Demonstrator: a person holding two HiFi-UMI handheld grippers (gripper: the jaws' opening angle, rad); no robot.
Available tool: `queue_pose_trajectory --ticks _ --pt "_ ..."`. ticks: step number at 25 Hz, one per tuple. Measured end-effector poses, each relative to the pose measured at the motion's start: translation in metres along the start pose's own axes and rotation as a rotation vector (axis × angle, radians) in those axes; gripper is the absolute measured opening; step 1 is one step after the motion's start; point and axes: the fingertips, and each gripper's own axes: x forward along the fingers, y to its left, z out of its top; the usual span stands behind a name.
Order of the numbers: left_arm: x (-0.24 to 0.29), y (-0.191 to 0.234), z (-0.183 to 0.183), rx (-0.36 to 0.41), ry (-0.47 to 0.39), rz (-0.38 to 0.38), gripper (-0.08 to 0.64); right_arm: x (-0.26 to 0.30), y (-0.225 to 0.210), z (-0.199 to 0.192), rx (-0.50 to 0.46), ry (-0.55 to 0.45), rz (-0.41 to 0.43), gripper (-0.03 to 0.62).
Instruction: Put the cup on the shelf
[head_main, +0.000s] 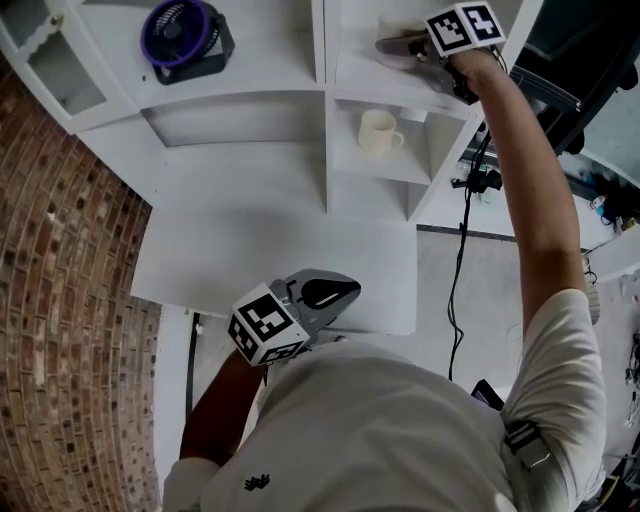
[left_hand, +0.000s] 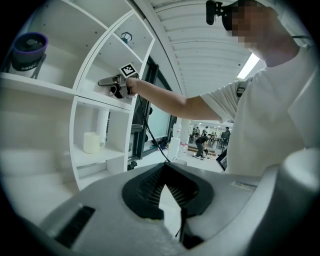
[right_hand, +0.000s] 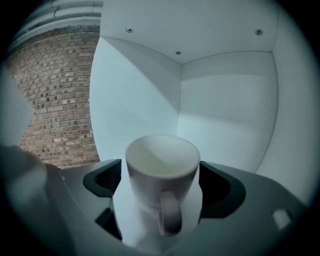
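Observation:
A white cup (right_hand: 161, 165) stands upright on the white floor of the shelf's top right compartment (right_hand: 225, 115), its handle facing the camera. My right gripper (right_hand: 160, 184) is open around it, a dark pad close on either side of the cup. In the head view the right gripper (head_main: 398, 46) reaches into that compartment, where the cup (head_main: 393, 24) is partly hidden. A second cream cup (head_main: 378, 132) sits one compartment below. My left gripper (head_main: 328, 293) hangs low near the person's body, shut and holding nothing.
A purple and black fan (head_main: 180, 33) sits in the upper left compartment of the shelf (head_main: 325, 95). A white tabletop (head_main: 280, 250) lies below the shelves. A brick wall (head_main: 60, 300) runs along the left, and a black cable (head_main: 462, 250) hangs at the right.

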Motion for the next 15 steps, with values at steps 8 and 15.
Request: queue_pose_trajectory --ticks 8,15 --pt "-0.014 -0.009 -0.01 -0.005 0.009 -0.033 0.006 -0.018 0.001 -0.005 0.051 -0.065 -0.087 0.48" --pt "-0.033 -0.021 -0.017 0.004 0.013 -0.067 0.006 -0.042 0.002 -0.021 0.099 -0.098 -0.158 0.452"
